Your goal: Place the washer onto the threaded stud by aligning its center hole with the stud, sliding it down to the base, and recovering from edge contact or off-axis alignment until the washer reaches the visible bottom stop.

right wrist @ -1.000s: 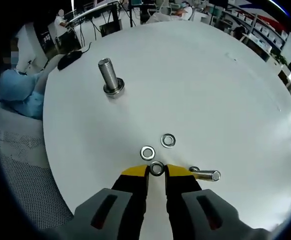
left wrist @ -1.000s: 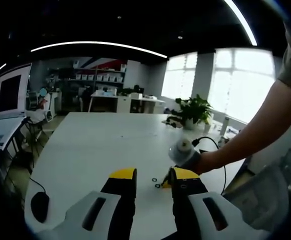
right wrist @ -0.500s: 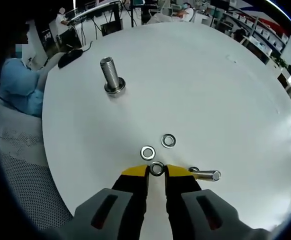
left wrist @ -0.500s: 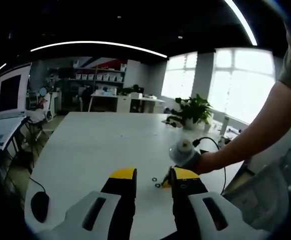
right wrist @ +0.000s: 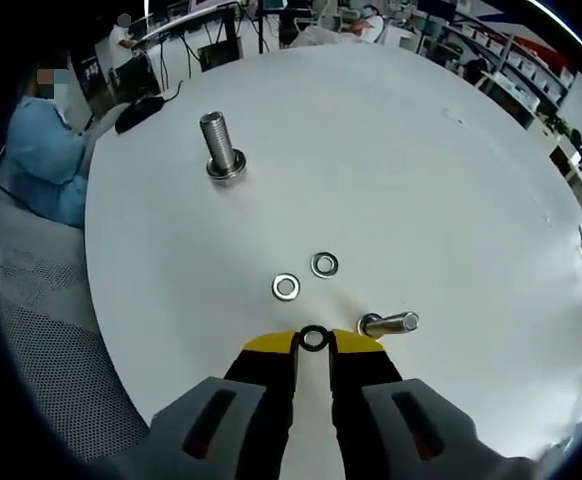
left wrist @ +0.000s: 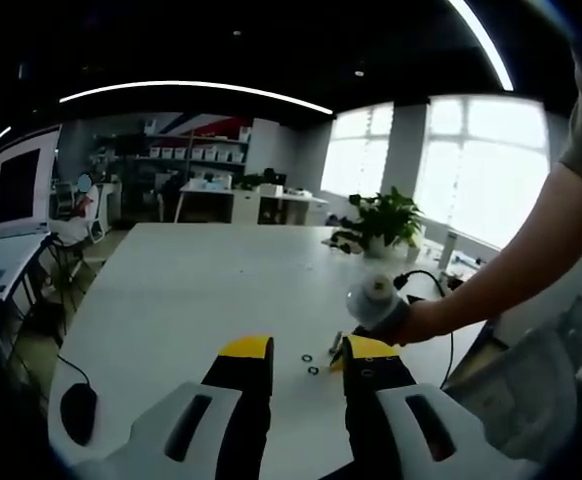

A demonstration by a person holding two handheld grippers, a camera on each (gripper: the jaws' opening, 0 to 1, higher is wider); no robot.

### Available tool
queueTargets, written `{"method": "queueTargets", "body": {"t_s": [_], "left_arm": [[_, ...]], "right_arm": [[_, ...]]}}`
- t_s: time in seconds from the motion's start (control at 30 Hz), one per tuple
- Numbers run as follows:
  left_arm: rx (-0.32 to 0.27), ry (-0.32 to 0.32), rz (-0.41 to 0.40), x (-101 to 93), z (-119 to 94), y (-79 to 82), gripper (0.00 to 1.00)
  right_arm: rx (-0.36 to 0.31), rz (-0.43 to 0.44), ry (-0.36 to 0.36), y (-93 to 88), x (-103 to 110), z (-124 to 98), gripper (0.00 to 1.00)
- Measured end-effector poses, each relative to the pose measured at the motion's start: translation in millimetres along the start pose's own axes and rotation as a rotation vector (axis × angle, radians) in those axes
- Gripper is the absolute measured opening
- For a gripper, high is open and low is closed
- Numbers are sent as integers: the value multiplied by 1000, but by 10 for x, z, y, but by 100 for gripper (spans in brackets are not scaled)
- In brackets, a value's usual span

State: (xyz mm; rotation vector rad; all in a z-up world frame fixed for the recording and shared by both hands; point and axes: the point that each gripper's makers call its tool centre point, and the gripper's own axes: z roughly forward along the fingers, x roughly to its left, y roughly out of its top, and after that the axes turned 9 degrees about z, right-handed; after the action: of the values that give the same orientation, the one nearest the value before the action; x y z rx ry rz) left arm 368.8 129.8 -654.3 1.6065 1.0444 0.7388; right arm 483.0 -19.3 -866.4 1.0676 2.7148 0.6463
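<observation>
Right tool point(right wrist: 313, 345) first, in the right gripper view: its yellow-tipped jaws are pinched narrow on a small dark metal washer point(right wrist: 313, 338), gripped at the very tips above the white round bench point(right wrist: 451, 180). Two more silvery flat washers point(right wrist: 286, 288) and point(right wrist: 324, 265) lie on the bench just ahead, close together but apart. To the right, a short silver bolt point(right wrist: 388, 323) lies on its side. Well ahead and left stands the upright threaded steel stud point(right wrist: 219, 150) on its round base, far from the gripped washer. A black computer mouse point(right wrist: 139, 112) sits near the far bench edge, and a person in a light blue top point(right wrist: 46, 165) sits beside the bench.

Over to the left gripper view: the left tool point(left wrist: 306, 358) has its jaws standing well apart with nothing between them, low over the bench. Past its tips, tiny dark rings point(left wrist: 309, 362) dot the surface. From the right comes the person's bare arm point(left wrist: 511, 270), and a potted green plant point(left wrist: 386, 220) sits farther back.
</observation>
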Motion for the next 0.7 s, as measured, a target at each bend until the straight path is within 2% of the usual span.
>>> {"method": "queueTargets", "body": {"t_s": [0.37,0.7], "left_arm": [[3,-8,1,-14,1,-6,25],[-1,-16,19,-50,-3,9,25]], "right_arm": [[-17,38,-50,-54,-245,-256,14],[-61,51,-83,43,-343,-433,14]]}}
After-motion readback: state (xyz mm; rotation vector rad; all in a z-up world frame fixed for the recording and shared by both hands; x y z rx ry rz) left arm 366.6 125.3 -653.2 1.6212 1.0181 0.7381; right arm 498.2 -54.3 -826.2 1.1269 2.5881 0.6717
